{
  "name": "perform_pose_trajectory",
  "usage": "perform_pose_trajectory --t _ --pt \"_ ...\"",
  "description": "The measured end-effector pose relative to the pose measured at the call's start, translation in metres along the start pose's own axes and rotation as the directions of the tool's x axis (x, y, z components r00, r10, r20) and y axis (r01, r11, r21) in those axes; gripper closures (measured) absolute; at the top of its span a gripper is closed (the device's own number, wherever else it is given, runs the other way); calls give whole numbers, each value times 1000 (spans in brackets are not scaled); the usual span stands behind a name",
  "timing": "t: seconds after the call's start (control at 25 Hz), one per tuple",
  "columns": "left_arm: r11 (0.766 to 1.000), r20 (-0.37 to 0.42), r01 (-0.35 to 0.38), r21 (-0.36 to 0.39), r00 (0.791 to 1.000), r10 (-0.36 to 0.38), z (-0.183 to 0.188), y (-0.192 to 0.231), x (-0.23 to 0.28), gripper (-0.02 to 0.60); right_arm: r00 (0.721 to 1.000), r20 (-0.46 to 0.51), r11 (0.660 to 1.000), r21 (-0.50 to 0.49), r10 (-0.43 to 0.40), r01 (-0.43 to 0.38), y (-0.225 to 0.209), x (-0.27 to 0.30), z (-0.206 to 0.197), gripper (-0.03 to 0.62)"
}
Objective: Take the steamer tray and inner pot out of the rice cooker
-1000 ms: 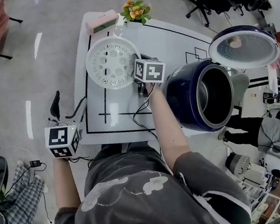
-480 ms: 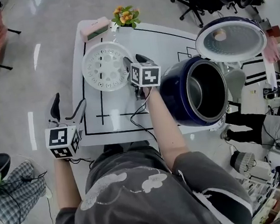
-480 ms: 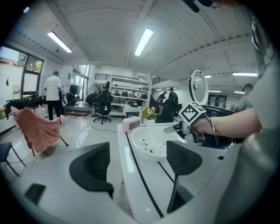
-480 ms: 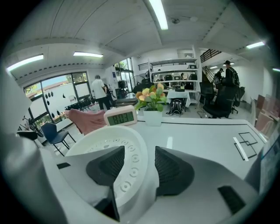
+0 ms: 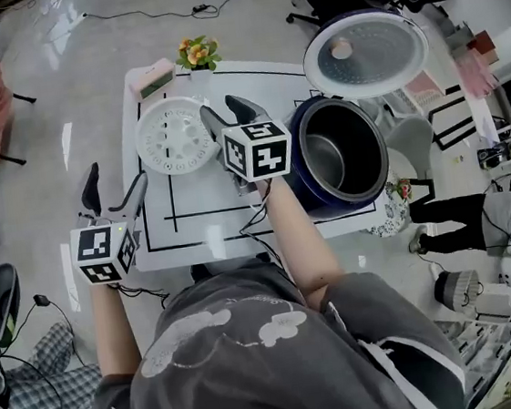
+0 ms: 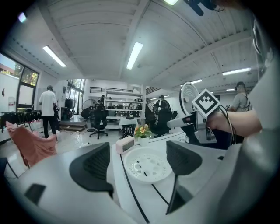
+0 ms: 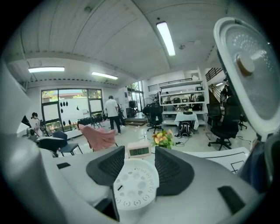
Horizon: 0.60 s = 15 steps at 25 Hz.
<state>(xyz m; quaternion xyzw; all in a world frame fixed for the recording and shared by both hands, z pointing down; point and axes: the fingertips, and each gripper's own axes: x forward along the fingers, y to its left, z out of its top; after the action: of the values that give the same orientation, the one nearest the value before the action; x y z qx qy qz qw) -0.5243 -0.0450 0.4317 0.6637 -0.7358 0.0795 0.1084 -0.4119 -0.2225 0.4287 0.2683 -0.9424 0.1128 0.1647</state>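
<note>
The steamer tray [image 5: 173, 137] lies flat on the white table [image 5: 204, 237], out of the rice cooker [image 5: 324, 202], in front of a pink clock [image 5: 151, 77] and a flower pot [image 5: 195, 54]. The right gripper [image 5: 229, 113] hangs above the table just beside the tray's right edge. Its 2 jaws have just been opening and stand apart, clamping nothing, with the tray showing through the gap below. The left gripper [image 5: 112, 188] is off the table's left edge, its jaws also apart and empty. The cooker stands at the table's right with its lid [image 5: 365, 54] swung up. The silvery lining inside seems to be the inner pot [image 5: 328, 156], seated in the cooker.
</note>
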Motion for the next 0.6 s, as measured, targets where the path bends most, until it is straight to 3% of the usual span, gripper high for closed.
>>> perform_pose_trajectory --t 0.16,0.36,0.48,0.6 --pt "999 48 21 43 999 -23 28 -24 -1 183 991 128 1000 3 26 -27 5 -45 43 359" --pt "995 82 62 78 994 -68 47 -61 6 183 958 280 998 -7 60 -60 2 -116 88 359" --pt "990 92 101 95 990 -110 57 -91 21 183 942 334 999 -22 31 -25 -23 -159 105 359" --pt "984 101 143 108 983 -153 67 -125 37 183 943 331 998 -49 -27 46 -63 -194 105 359"
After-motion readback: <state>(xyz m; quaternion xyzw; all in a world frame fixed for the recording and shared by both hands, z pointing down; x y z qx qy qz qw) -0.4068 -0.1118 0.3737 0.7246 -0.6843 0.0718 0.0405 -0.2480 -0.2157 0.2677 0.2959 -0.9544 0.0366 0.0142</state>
